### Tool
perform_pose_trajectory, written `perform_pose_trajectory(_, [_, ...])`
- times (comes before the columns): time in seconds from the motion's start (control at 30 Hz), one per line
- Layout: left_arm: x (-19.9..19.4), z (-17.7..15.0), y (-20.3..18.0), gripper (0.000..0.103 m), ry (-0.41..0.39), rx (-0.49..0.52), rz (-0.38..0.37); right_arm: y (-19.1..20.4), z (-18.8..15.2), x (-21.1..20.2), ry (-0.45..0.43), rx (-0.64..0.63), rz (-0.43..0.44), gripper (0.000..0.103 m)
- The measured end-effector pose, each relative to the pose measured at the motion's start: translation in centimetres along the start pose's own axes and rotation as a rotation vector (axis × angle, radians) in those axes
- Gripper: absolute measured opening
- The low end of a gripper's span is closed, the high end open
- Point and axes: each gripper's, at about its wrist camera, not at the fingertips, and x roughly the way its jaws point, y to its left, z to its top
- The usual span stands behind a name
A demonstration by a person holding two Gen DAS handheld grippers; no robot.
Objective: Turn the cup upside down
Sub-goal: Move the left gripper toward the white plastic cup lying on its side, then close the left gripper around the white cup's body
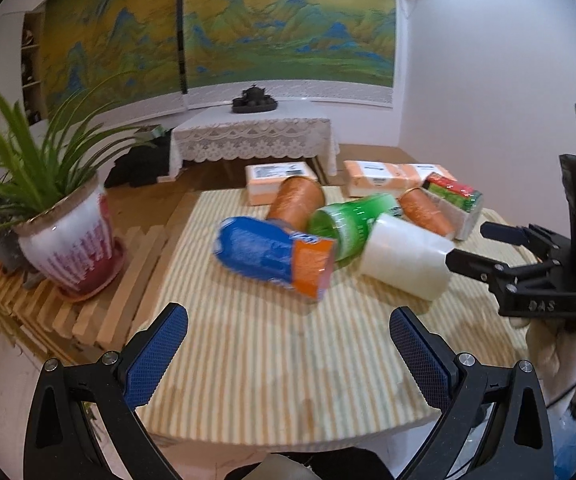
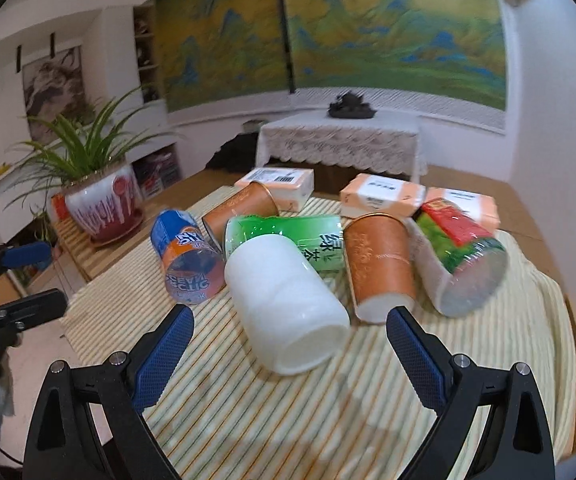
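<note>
1. The white cylindrical ceramic cup (image 2: 286,308) lies on its side on the striped-mat worktop (image 2: 327,420), open mouth toward the right gripper (image 2: 289,338).
2. The right gripper is open, its blue pads either side of the cup without touching it.
3. The left gripper (image 1: 288,342) is open and empty, over bare mat.
4. A green plastic bottle (image 2: 288,236) touches the cup's far side.
</note>
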Motion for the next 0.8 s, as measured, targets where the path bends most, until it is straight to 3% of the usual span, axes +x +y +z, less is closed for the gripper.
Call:
perform_pose_trajectory(0.4, [1.2, -0.3, 1.7, 0.102, 0.026, -0.026, 0.022, 2.6, 0.0, 5.3, 0.115, -0.223, -0.033, 0.094])
perform_pose_trajectory(0.5, [1.2, -0.3, 1.8, 0.102, 0.025, -0.03, 0.023, 2.6, -0.1, 5.8, 0.134, -0.235, -0.041, 0.082])
perform_pose_trajectory(0.8, [0.9, -0.5, 1.7, 0.102, 0.022, -0.035, 0.019, 2.7, -0.5, 5.6, 0.144, -0.216, -0.091, 0.074])
